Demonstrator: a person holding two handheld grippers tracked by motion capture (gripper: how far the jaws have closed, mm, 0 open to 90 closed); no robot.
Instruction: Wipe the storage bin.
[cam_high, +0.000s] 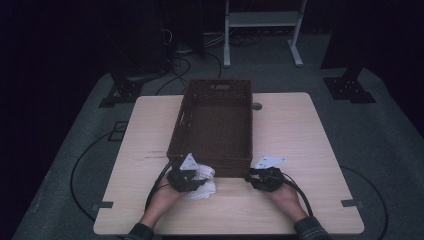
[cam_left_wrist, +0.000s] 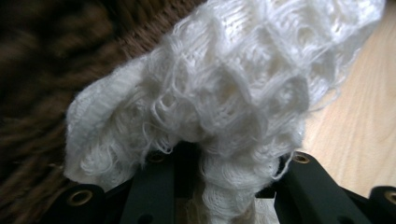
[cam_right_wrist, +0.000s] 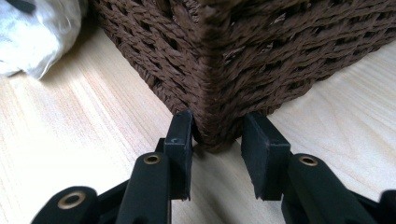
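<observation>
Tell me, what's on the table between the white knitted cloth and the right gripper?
Bare wood. In the high view, only light table runs from the white knitted cloth to the right gripper, alongside the brown basket.

A rectangular table with a pale wood-grain top and rounded corners (cam_high: 295, 130) stands in the middle of the scene, with a small round grey cable port (cam_high: 257, 106) near its far edge. Under it lies a grey carpeted floor (cam_high: 380, 145), brighter near the table and falling into shadow to the left and right. Black cables (cam_high: 82, 162) loop over the carpet on the left. At the far side stands a white metal frame with two legs and a crossbar (cam_high: 262, 22). Dark stand bases (cam_high: 347, 87) sit far right and far left. The far room is almost black.
</observation>
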